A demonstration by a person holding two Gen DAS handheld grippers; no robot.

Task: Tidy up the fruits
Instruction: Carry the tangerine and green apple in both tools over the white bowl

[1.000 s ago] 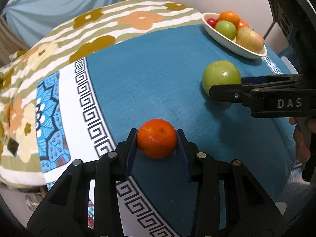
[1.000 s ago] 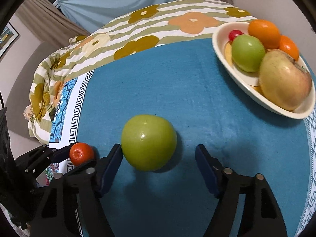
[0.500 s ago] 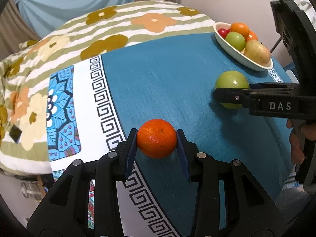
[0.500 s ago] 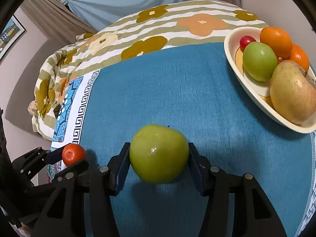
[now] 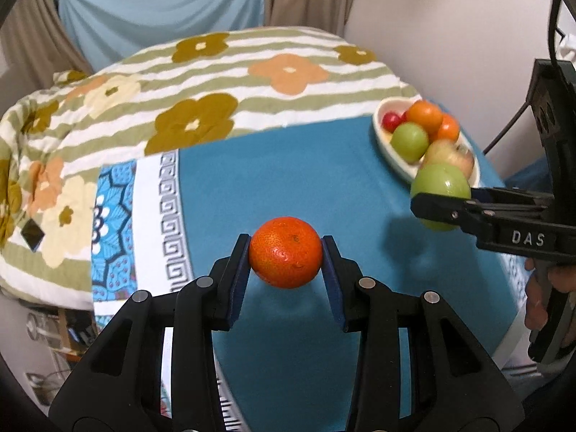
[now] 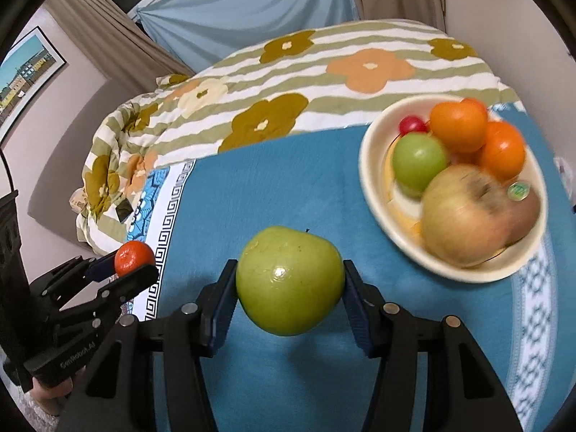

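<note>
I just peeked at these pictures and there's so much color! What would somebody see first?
First, the two fruits pinched in black grippers: a bright orange tangerine in the left gripper and a big green apple in the right gripper, both over the blue tablecloth. Next, the cream bowl at the cloth's far right, piled with more fruit. Behind it lies a striped, flowery blanket.

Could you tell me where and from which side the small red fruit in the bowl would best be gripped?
Probably from above, across its round middle. The red fruit sits at the bowl's far rim, hemmed in by an orange and a green apple, so only its top is open. Both grippers are full at present.
</note>
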